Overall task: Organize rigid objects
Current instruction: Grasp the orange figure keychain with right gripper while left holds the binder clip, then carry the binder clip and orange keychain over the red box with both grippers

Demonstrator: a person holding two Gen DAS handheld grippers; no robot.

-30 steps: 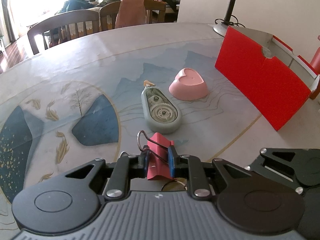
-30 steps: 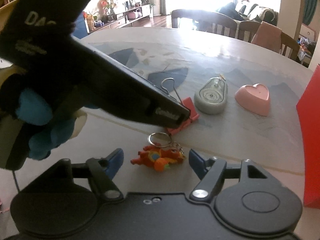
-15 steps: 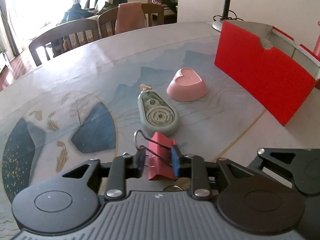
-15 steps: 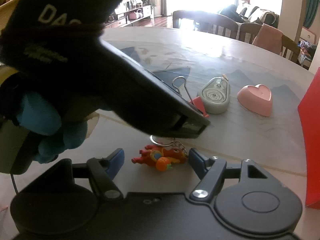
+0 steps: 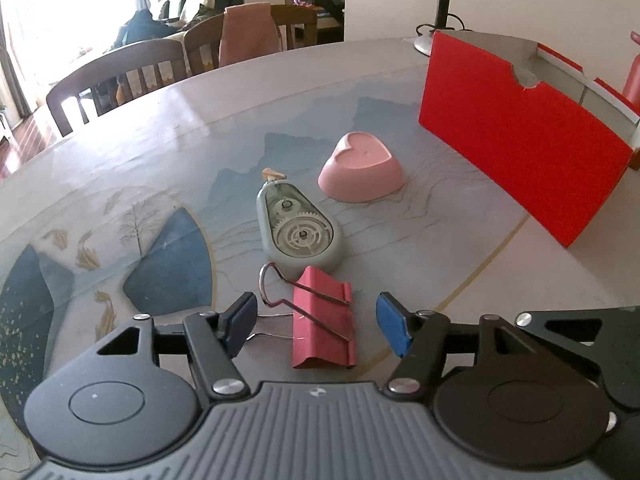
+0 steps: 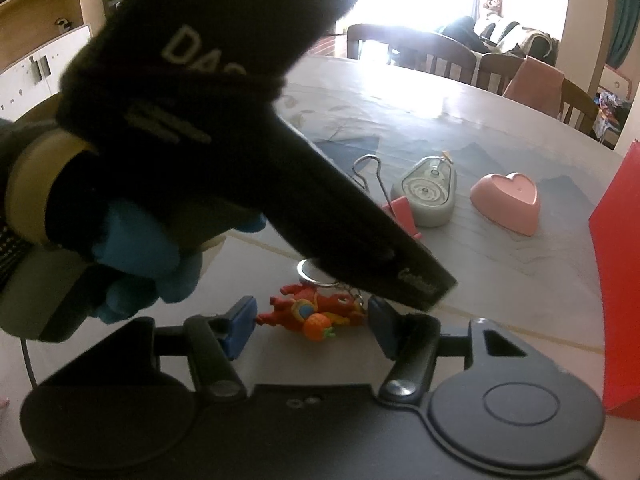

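Observation:
A red binder clip lies flat on the table between the tips of my left gripper. Its jaws are opening and the blue pads stand clear of the clip on both sides. Beyond the clip sit a grey-green correction tape dispenser and a pink heart-shaped dish. In the right wrist view, an orange and red keychain figure lies between the tips of my right gripper. That gripper's jaws are closing, with the pads close to the figure and not pressing it. The binder clip shows partly behind the left gripper's body.
A red open box stands at the right of the table. A lamp base sits behind it. Wooden chairs line the far table edge. The left gripper's black body and a blue-gloved hand fill the left of the right wrist view.
My left gripper has opened and let go of the red binder clip, which now lies flat on the table. My right gripper's jaws have narrowed around the keychain figure.

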